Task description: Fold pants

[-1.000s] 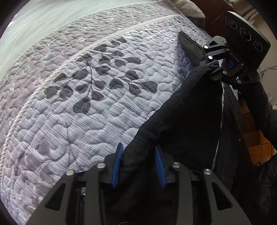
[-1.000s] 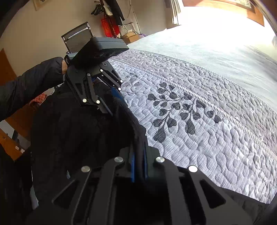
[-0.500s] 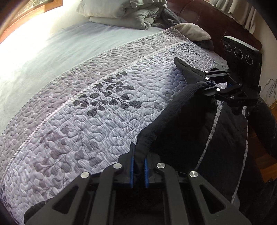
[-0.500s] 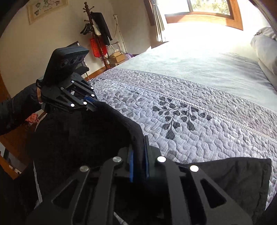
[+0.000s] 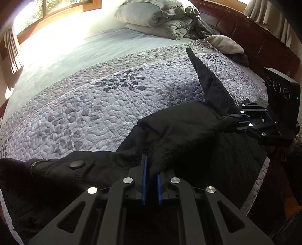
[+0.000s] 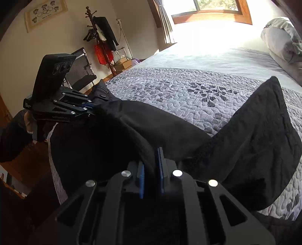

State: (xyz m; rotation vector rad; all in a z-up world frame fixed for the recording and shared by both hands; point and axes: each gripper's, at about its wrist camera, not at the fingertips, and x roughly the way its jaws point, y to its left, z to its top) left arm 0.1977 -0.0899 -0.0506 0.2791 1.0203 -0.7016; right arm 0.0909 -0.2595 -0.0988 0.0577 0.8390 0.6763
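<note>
Black pants (image 5: 181,128) lie across the near edge of a grey quilted bedspread (image 5: 94,105). My left gripper (image 5: 150,169) is shut on a fold of the pants near the waistband, beside a metal snap button (image 5: 76,164) and zipper. My right gripper (image 6: 151,162) is shut on the pants edge further along; it also shows in the left wrist view (image 5: 229,118). The fabric stretches between the two. One pant leg (image 5: 205,75) runs up the bed. In the right wrist view the pants (image 6: 254,135) drape over the quilt, with the left gripper (image 6: 92,108) at the left.
Folded grey bedding and a pillow (image 5: 160,17) sit at the head of the bed, by a dark wooden headboard (image 5: 264,41). A chair (image 6: 81,69) and coat stand (image 6: 98,37) stand beside the bed. A window (image 6: 211,9) is behind.
Both grippers have lowered the pants towards the bed and moved further apart. The fabric that hung between them now rests on the quilt. The left gripper went from open to shut on the fabric.
</note>
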